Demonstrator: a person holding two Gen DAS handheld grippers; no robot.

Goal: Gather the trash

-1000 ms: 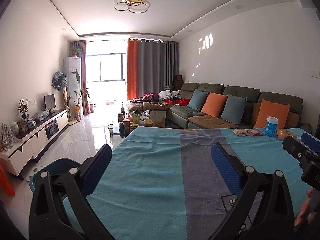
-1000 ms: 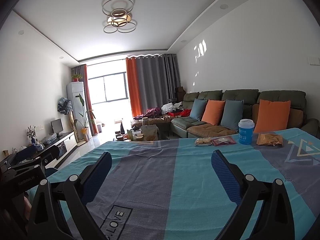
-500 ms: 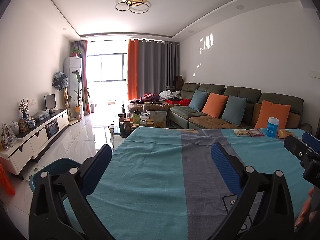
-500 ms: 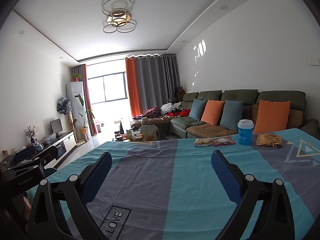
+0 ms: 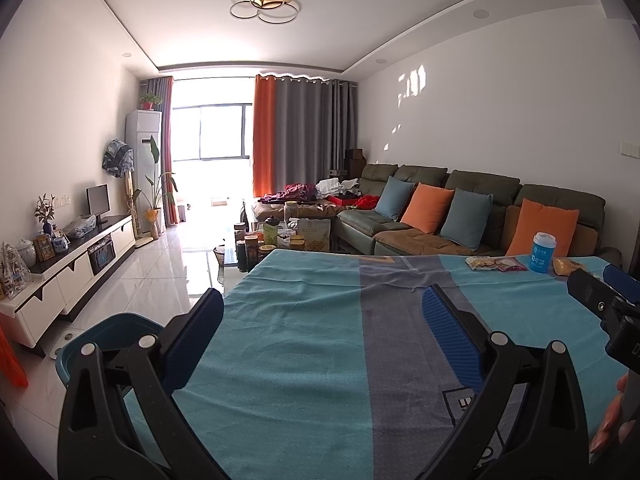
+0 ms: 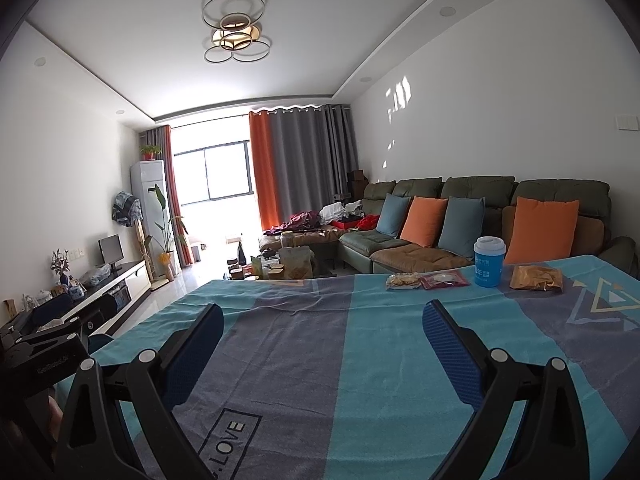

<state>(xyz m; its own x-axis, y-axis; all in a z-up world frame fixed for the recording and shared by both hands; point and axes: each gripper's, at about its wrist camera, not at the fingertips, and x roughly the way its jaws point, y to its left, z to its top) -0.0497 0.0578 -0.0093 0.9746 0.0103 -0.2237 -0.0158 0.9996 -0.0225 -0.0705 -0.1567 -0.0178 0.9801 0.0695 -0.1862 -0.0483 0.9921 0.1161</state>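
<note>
We find the left gripper [image 5: 322, 312] and right gripper [image 6: 322, 326] spread wide, empty, above the woven-cloth bench [image 6: 360, 360]; crinkled snack wrappers [image 6: 536, 278] beyond.

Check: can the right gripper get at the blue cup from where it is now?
Probably yes. The right gripper is open and empty, and the tablecloth between it and the blue cup is bare. The red packet and yellow wrapper flank the cup closely, so a straight-on approach looks safest.

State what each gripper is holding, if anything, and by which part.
Nothing is held. The left gripper and right gripper both have jaws apart, empty above the tablecloth.
</note>
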